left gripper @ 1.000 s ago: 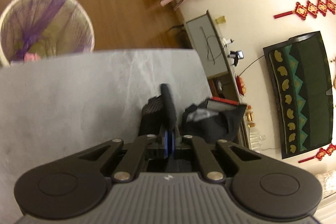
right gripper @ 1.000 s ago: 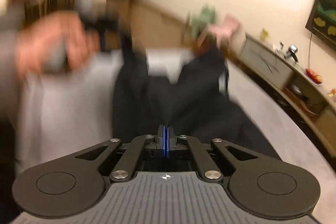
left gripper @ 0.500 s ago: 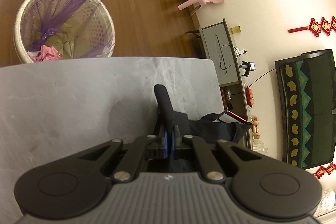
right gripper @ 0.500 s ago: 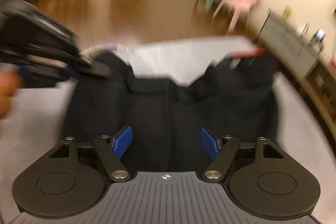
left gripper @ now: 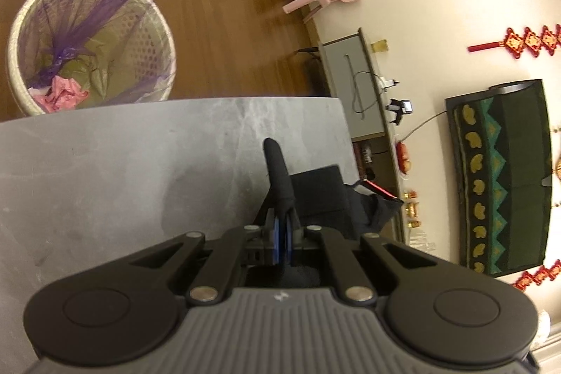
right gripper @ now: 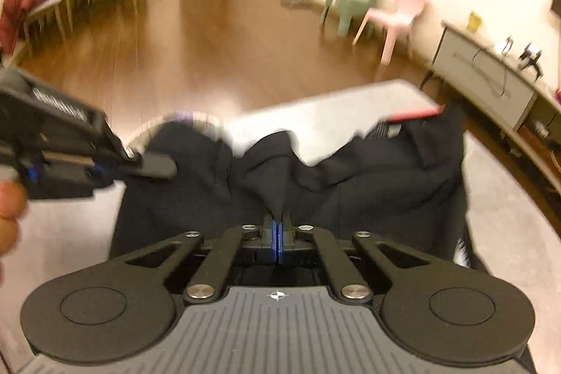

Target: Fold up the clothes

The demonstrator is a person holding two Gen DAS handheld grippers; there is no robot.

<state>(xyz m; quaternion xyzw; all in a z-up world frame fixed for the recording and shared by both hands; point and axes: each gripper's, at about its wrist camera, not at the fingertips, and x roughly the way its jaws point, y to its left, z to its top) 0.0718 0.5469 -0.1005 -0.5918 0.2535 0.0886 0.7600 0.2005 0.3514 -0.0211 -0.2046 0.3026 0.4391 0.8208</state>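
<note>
A black garment (right gripper: 350,184) lies spread on the grey tabletop (right gripper: 508,226), rumpled along its far edge, where a dip in the cloth shows the surface behind it. A red-trimmed band (right gripper: 417,113) runs along its far right corner, close to the tabletop's far edge. Its near middle rises into a pinched peak, and its far left corner is lifted. A white mark shows at its near right edge.

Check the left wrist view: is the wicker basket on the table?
No. The wicker basket stands on the wooden floor beyond the grey table's far edge.
</note>
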